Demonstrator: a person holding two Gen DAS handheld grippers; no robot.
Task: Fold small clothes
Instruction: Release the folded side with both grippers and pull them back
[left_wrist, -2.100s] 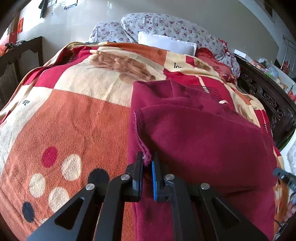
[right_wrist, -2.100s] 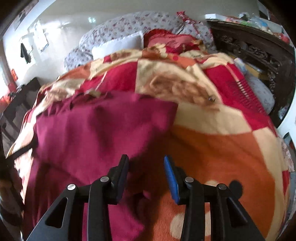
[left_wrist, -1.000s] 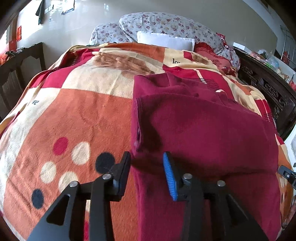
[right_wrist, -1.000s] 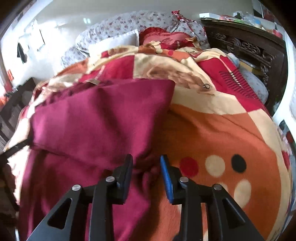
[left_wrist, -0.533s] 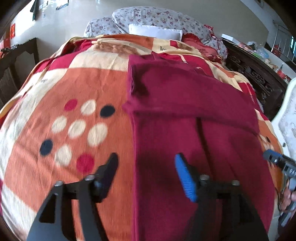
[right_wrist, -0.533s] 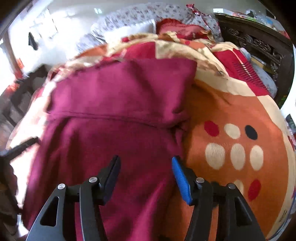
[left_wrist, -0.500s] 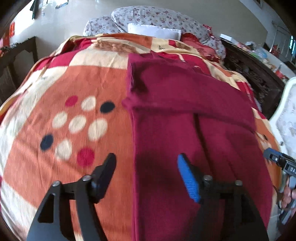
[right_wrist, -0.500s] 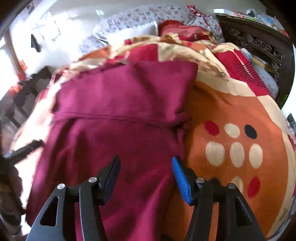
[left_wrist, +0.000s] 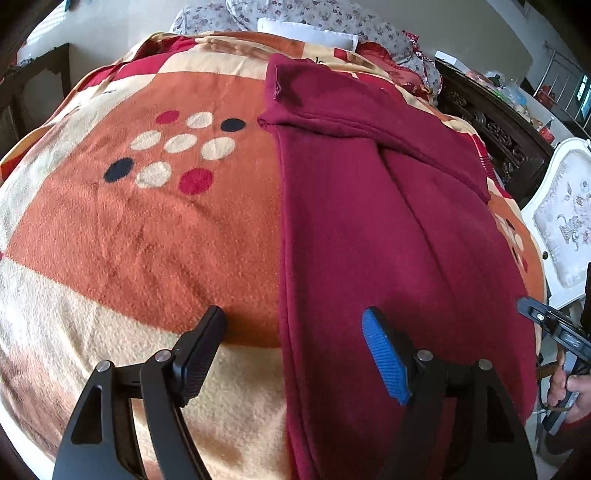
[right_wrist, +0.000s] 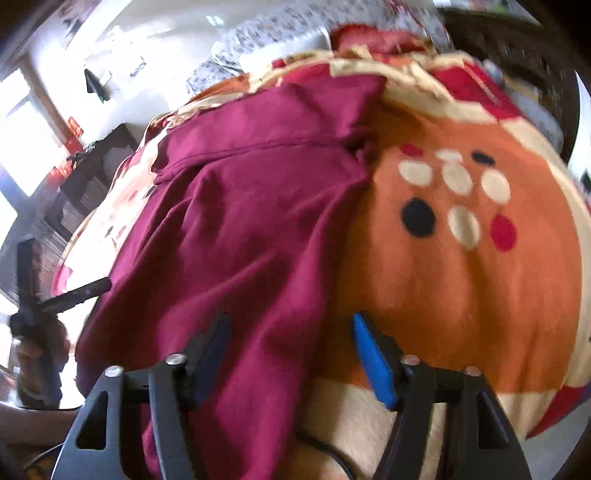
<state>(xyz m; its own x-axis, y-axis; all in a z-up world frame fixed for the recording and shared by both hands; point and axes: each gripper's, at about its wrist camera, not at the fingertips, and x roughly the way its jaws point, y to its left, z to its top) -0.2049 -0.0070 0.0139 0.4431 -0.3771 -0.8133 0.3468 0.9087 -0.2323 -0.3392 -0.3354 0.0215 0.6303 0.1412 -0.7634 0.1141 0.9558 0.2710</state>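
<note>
A dark red garment (left_wrist: 369, 206) lies spread on a bed, on top of a blanket (left_wrist: 147, 229) with big orange, cream and red patches and round dots. The far part of the garment is folded over, so a thick band crosses it near the pillows (left_wrist: 314, 18). The near part hangs down toward the near edge of the bed.

The left gripper (left_wrist: 295, 350) hangs over the left edge of the garment. Its jaws are opening. The black finger is over the bare blanket and the blue finger (left_wrist: 384, 354) is over the red cloth, so the edge of the garment runs between them. The pads do not press on it.

The right gripper (right_wrist: 290, 354) is over the right edge of the garment, near the bed's near edge. Its jaws are closing, with red cloth between them. This view is blurred, but the pads look still apart from the cloth, so it seems not to be pinched.

In the left view, a hand (left_wrist: 569, 391) holds the handle of the other gripper at the far right. A white chair (left_wrist: 565, 218) stands to the right of the bed, and dark carved wood (left_wrist: 491, 129) runs along that side.
</note>
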